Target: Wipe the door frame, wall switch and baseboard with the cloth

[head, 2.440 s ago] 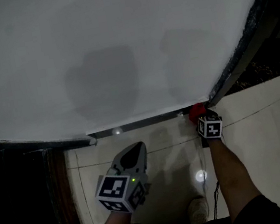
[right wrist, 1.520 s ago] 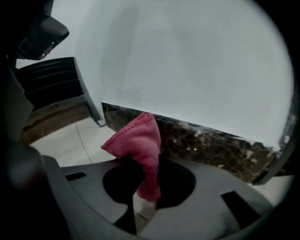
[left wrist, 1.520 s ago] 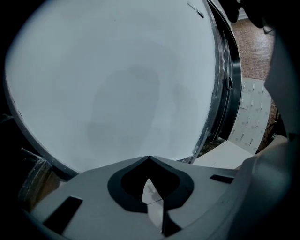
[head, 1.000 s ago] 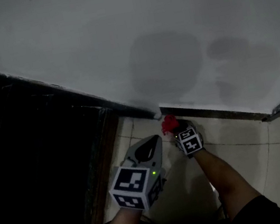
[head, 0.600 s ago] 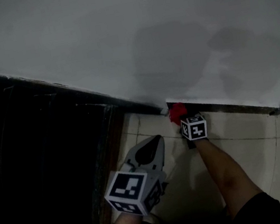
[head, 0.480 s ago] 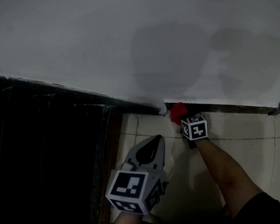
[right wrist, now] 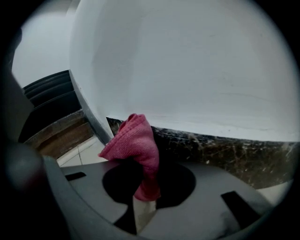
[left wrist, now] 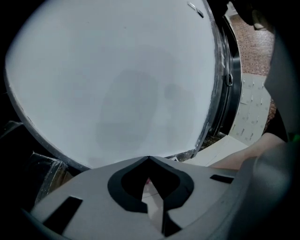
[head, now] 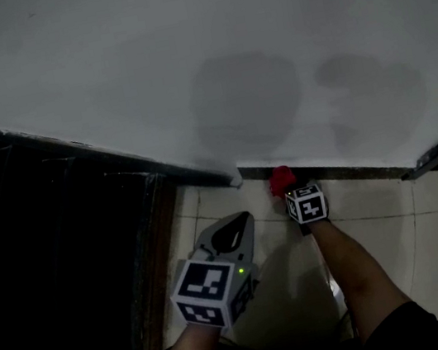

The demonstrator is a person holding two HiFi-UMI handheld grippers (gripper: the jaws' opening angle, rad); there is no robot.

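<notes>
The right gripper (right wrist: 140, 199) has its jaws clenched on a red cloth (right wrist: 133, 140), in the lower middle of the right gripper view. The cloth stands up close before the dark baseboard (right wrist: 225, 150) under the white wall (right wrist: 187, 70); if it touches, I cannot tell. The left gripper (left wrist: 149, 160) has its jaws pressed together with nothing between them, above the tiled floor (head: 378, 217) in the lower middle of the head view.

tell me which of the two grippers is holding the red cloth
The right gripper: its jaws pinch the red cloth by the dark baseboard, while the left gripper is shut and empty.
</notes>
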